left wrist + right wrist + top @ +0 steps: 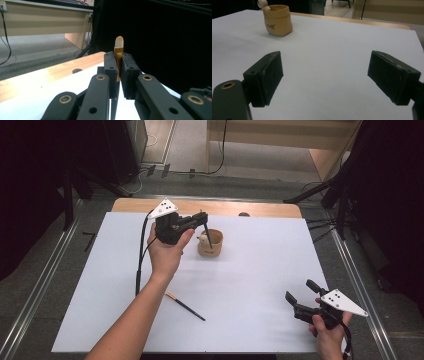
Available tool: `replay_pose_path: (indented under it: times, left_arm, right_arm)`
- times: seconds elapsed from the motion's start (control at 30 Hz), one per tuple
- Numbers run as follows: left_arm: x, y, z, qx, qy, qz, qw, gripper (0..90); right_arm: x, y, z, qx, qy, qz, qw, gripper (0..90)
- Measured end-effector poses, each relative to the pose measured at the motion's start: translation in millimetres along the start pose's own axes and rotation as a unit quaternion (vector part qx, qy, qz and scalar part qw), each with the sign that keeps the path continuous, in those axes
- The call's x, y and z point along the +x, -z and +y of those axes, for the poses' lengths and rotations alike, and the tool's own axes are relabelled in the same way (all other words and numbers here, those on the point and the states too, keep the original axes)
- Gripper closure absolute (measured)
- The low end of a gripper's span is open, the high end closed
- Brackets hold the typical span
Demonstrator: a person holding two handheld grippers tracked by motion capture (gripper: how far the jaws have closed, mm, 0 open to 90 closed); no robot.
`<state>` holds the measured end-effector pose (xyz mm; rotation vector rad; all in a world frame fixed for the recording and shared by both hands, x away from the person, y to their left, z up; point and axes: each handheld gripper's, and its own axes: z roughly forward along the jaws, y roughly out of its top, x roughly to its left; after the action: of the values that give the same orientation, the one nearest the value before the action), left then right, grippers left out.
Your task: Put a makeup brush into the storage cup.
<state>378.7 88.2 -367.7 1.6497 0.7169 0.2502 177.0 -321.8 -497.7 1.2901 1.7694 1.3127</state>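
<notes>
My left gripper (pixel 202 218) hovers over a small tan cup (pixel 210 245) at the back middle of the white sheet. It is shut on a paintbrush (pixel 208 239) whose dark handle slants down into the cup. In the left gripper view the pads (pixel 111 67) clamp the brush's gold ferrule (pixel 117 62), and the pale bristle tip (pixel 119 42) sticks up above them. A second brush (pixel 185 306) with a dark handle lies flat on the sheet near the front. My right gripper (pixel 300 291) is held low at the front right, open, with nothing between its pads (pixel 265 77).
The tan cup (pixel 277 21) carries a small pale figure (pixel 263 4) on its rim. The white sheet (pixel 250 285) covers a wooden table (pixel 225 209), whose far edge shows bare. Cables and stand legs lie on the floor beyond and to both sides.
</notes>
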Motion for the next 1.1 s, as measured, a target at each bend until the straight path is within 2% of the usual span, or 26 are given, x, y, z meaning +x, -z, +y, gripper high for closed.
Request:
replay_pose_path:
  times: [0.2,0.33,0.57,0.7,1.1]
  left_arm:
    - [2.4,-6.4,4.4,-0.003,0.002,0.012,0.9999,84.7]
    - [3.6,-12.8,4.0,-0.01,-0.003,0.025,0.9996,84.6]
    - [7.3,-25.0,-0.9,-0.007,-0.014,0.05,0.9986,84.6]
    - [6.4,-30.2,-4.4,0.001,-0.024,0.051,0.9984,84.5]
    - [8.2,-42.4,-26.1,0.029,-0.031,0.059,0.9974,84.4]
  right_arm:
    - [-1.0,0.8,-0.2,-0.001,-0.002,0.001,1.0,13.2]
    - [-1.5,1.1,-0.2,-0.002,-0.004,0.002,1.0,13.2]
    - [-1.3,0.0,-0.8,0.0,-0.003,0.003,1.0,13.2]
    - [-2.7,0.3,-1.3,0.0,-0.005,0.003,1.0,13.2]
    - [-2.7,0.1,-2.0,0.001,-0.005,0.003,1.0,13.3]
